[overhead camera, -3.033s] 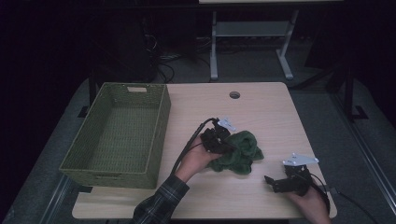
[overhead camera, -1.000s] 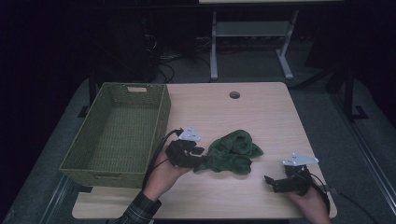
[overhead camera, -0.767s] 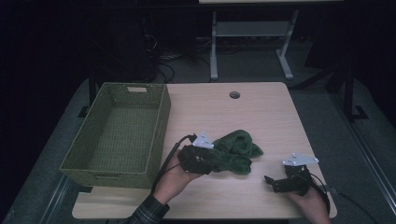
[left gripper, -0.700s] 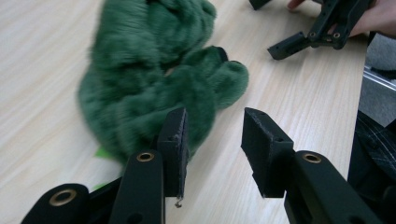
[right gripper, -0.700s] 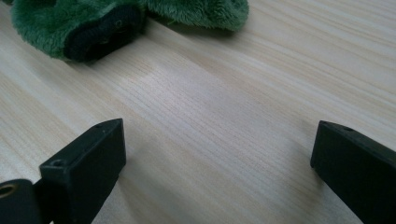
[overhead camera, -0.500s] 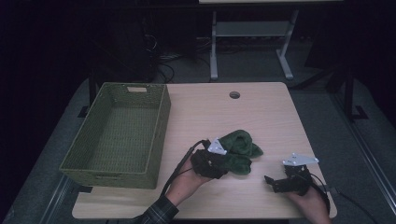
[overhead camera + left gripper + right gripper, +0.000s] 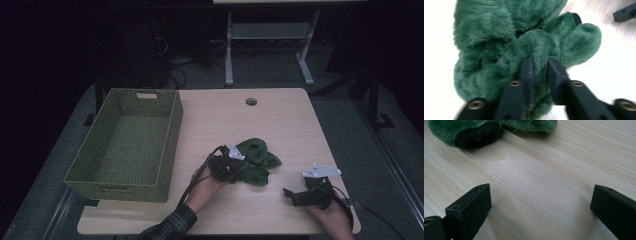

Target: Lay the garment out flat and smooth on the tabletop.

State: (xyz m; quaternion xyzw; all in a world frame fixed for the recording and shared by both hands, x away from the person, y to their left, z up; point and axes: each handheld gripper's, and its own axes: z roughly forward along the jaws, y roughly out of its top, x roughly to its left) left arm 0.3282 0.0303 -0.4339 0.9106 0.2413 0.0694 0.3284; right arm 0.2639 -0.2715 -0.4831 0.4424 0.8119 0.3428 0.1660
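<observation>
A crumpled green plush cloth (image 7: pixel 256 159) (image 7: pixel 499 37) lies on the wooden table (image 7: pixel 225 115) right of centre. My left gripper (image 7: pixel 234 169) (image 7: pixel 540 65) is at the cloth's left edge; its jaws have just been closing and now pinch a fold of the plush between the pads. My right gripper (image 7: pixel 289 194) (image 7: pixel 541 192) rests near the front right edge, pointing left toward the cloth, its jaws wide open over bare wood. In the right gripper view the cloth (image 7: pixel 529 123) lies at the top edge, apart from the jaws.
A green woven basket (image 7: pixel 170 145) stands empty along the table's left side. A round cable hole (image 7: pixel 251 101) is in the tabletop at the back. Beyond the table are a dark floor and a white stand's legs (image 7: pixel 265 45).
My left hand has moved right from beside the basket to the cloth and sunk onto it. Its jaws have closed on a fold. The right gripper has stayed put.
</observation>
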